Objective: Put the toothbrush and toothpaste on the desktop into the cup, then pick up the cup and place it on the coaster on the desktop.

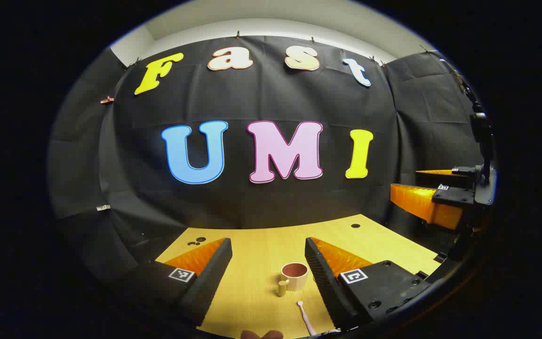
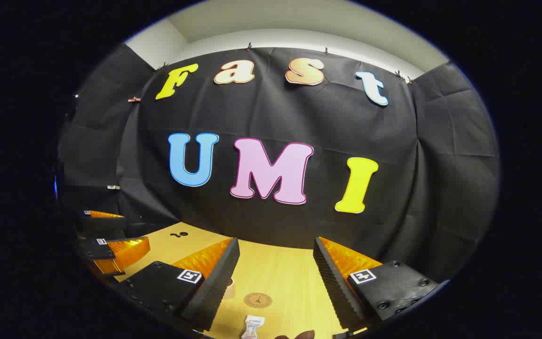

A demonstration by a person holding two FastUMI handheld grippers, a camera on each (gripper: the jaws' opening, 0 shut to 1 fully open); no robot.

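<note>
In the left gripper view a cream cup (image 1: 294, 275) with a brown inside and a handle stands upright on the wooden desktop (image 1: 257, 263), just inside my left gripper's right finger. A pale toothbrush (image 1: 305, 316) lies on the desk nearer than the cup. My left gripper (image 1: 267, 245) hangs open above the desk with nothing in it. In the right gripper view a round brown coaster (image 2: 258, 300) lies flat, with a small toothpaste tube (image 2: 252, 326) lying just in front of it. The cup (image 2: 229, 288) peeks out from behind a finger. My right gripper (image 2: 275, 242) is open and holds nothing.
The other gripper (image 1: 428, 200) hovers at the right of the left gripper view, past the desk's edge. In the right gripper view the other gripper (image 2: 115, 249) is at the far left. Black cloth walls close the desk's back and sides. A small hole (image 1: 355, 226) marks the far desk corner.
</note>
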